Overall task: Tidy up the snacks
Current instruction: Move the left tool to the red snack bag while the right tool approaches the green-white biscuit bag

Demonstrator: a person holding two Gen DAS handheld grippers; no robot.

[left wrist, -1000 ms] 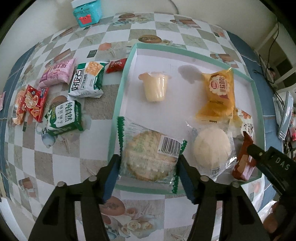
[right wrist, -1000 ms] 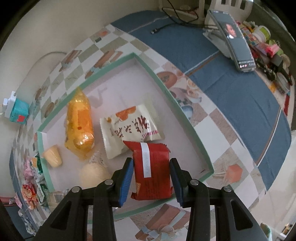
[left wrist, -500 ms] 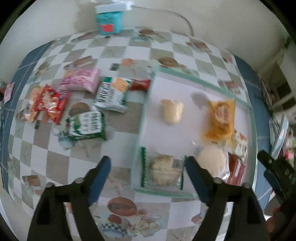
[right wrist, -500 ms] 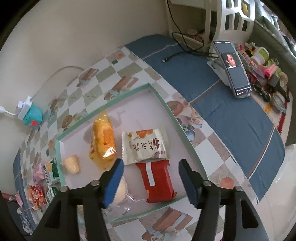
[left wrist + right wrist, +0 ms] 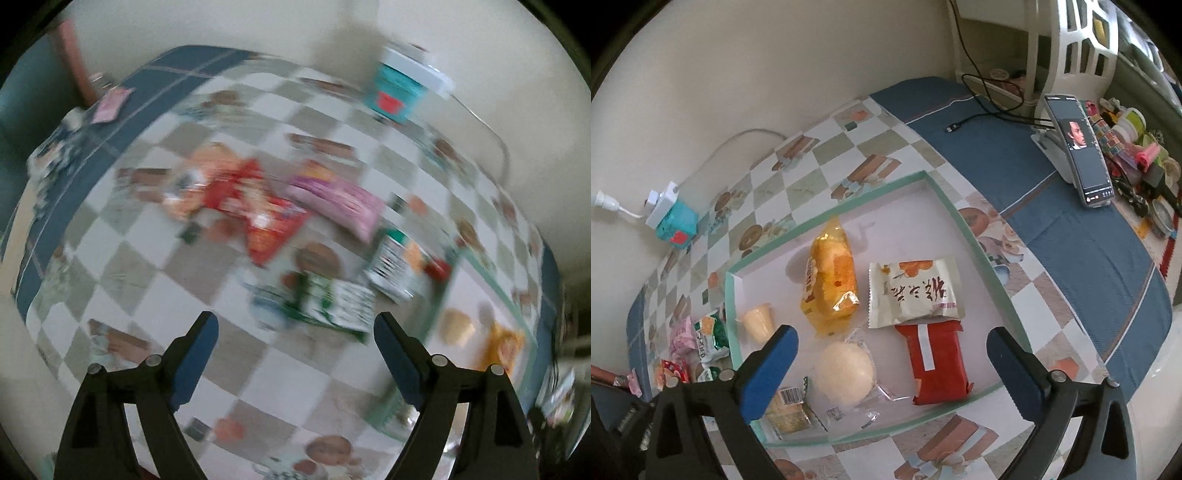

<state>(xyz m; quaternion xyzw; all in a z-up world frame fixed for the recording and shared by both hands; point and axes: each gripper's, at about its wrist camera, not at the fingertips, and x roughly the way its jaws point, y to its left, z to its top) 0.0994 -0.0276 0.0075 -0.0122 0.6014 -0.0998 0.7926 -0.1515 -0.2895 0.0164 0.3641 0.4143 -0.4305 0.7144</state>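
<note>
- right gripper: jaws have just been opening and now stand wide, released, nothing between them. it hovers over the near end of the tray.
- red pack, which those jaws straddled a second ago, now lies free on the tray floor, near-right corner, touching the white pack beyond it.
- round bun in clear wrap sits just left of the red pack; a barcoded cookie pack is partly hidden behind the left finger, at the near-left corner.
- farther in: yellow pack and a small jelly cup, cup apart from the rest by the left wall.
- left gripper: jaws open, empty, widened over the last second. it has left the cookie pack in the tray and swung out over the loose snacks on the surface; view heavily blurred.
- nearest ahead of it, a green pack; beyond, a second green-and-white pack, a red-orange pack, a pink pack. tray only at the right edge of this view.
- judgement: two placements done; six items in the tray, at least four still outside. the left side looks set to fetch next, green pack likeliest.
- far: teal box by the wall, phone on a stand, off task.
</note>
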